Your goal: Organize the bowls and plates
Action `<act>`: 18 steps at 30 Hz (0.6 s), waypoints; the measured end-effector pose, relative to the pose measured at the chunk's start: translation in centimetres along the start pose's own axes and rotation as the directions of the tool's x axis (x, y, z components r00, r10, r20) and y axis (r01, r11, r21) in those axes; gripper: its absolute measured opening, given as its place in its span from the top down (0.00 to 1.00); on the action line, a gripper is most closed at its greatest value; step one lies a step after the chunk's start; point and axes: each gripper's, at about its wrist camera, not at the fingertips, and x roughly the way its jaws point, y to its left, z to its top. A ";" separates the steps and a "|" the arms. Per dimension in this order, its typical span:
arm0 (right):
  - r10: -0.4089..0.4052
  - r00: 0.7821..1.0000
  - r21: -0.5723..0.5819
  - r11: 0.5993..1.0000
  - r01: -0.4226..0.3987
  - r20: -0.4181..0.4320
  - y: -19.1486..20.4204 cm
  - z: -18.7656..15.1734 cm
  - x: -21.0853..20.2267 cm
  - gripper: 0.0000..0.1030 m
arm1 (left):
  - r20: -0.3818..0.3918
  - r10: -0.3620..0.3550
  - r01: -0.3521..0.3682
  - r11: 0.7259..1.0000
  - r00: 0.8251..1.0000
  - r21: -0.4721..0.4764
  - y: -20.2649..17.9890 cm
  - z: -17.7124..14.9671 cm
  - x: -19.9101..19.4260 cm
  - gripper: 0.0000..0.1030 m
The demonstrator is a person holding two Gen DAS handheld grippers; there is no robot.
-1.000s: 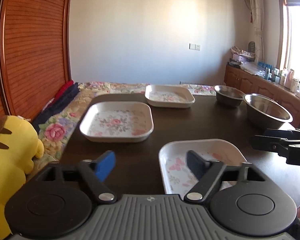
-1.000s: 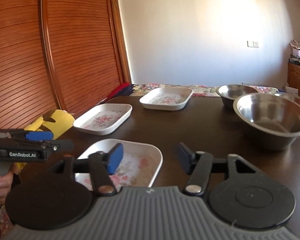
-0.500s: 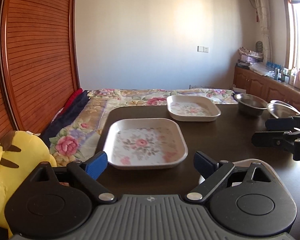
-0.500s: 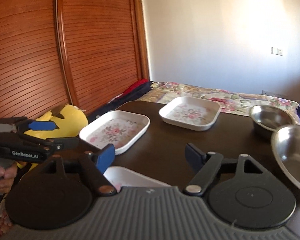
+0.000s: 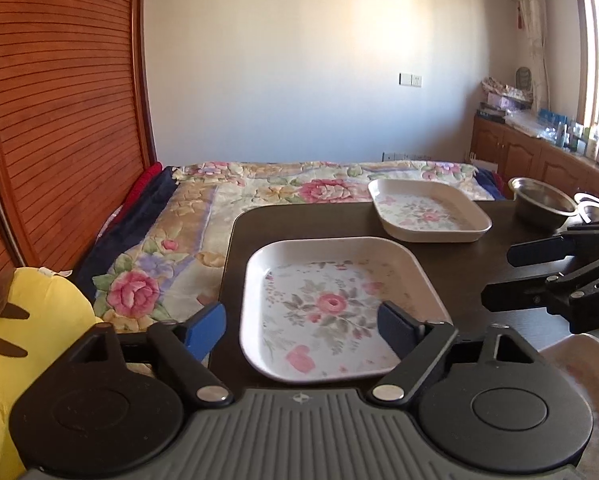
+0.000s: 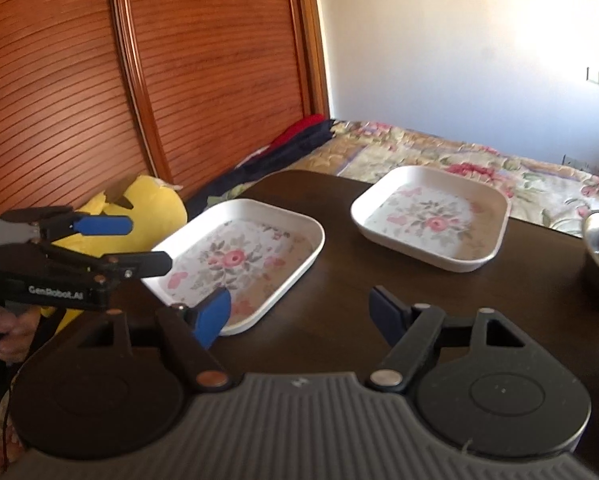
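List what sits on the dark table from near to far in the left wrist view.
Near floral plate → far floral plate → steel bowl at the far right edge. The left tool hangs open just short of the near plate; the right tool reaches in from the right, also open.

"GenRobot.AI" on left gripper [image 6: 139,245], slightly blurred, possibly misread

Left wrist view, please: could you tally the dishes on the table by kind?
Floral plates: 3 (near plate, far plate, partly hidden plate at the right edge)
Steel bowls: 2 (steel bowl, second bowl behind it, mostly hidden)
Total: 5
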 end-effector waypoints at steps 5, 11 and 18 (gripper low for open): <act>0.028 0.999 0.007 1.000 -0.028 -0.041 -0.2 1.1 1.9 0.38 | -0.032 -0.013 0.013 1.000 0.999 0.010 0.9 0.3 2.0 0.33; 0.047 0.995 0.023 0.999 -0.045 -0.088 -0.5 1.8 4.0 0.47 | -0.073 -0.015 0.014 1.000 0.997 -0.003 2.2 0.5 3.9 0.44; 0.059 0.991 0.037 0.998 -0.055 -0.122 -0.5 1.9 5.4 0.52 | -0.088 -0.021 0.018 0.999 0.996 -0.036 3.2 0.4 4.9 0.56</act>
